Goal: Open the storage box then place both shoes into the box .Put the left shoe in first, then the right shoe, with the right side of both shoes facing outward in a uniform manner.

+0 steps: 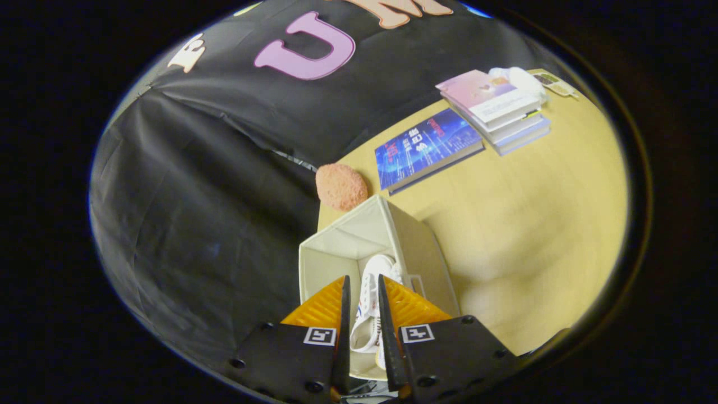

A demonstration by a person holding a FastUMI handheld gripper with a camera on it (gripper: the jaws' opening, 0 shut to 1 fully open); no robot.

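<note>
Over the open beige storage box (418, 252) near the surface's edge, the jaws clamp a white laced shoe (367, 306) upright.

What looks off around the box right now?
Nothing stands out. The gripper holds a white shoe over the open storage box, which stands upright. The books beyond lie neatly stacked.

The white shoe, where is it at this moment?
In the gripper view, the white shoe sits between the tongs, over the open storage box, just before the fuzzy orange ball.
</note>
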